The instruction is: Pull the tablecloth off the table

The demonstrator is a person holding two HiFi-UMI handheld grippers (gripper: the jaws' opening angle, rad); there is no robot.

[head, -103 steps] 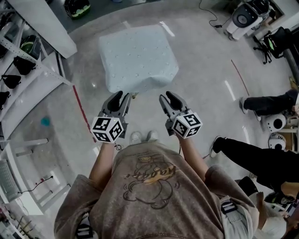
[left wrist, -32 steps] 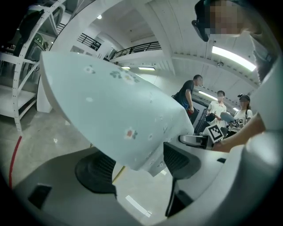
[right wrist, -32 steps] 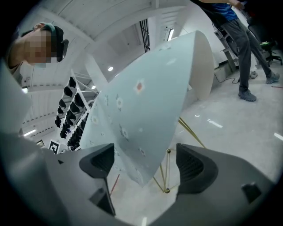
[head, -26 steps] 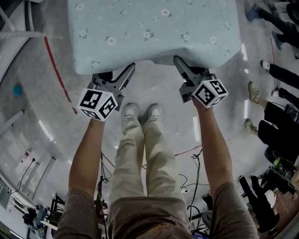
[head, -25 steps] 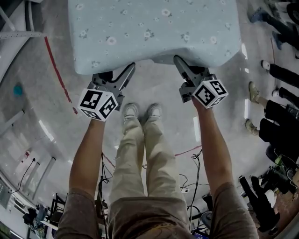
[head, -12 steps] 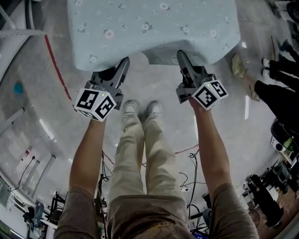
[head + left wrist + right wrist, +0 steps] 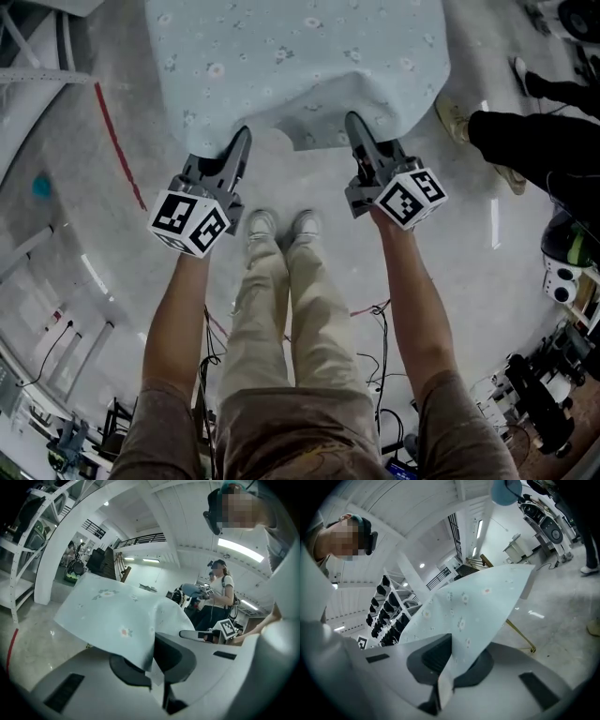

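Seen from above, a person's legs run from six o'clock up to pale shoes (image 7: pixel 280 225) at centre, one arm stretched forward on each side. Just beyond, the left tongs (image 7: pixel 241 141) at eleven o'clock and the right tongs (image 7: pixel 353 125) at one o'clock have each just closed on the near hem of the pale blue flowered tablecloth (image 7: pixel 300 56). They pinch it well apart, probably so it pulls off evenly. Towards twelve o'clock the cloth hides the table under it.

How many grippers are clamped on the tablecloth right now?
2. The left gripper pinches the near edge of the tablecloth at its left end; the right gripper pinches the same edge further right. Both jaws have just closed, with cloth between them.
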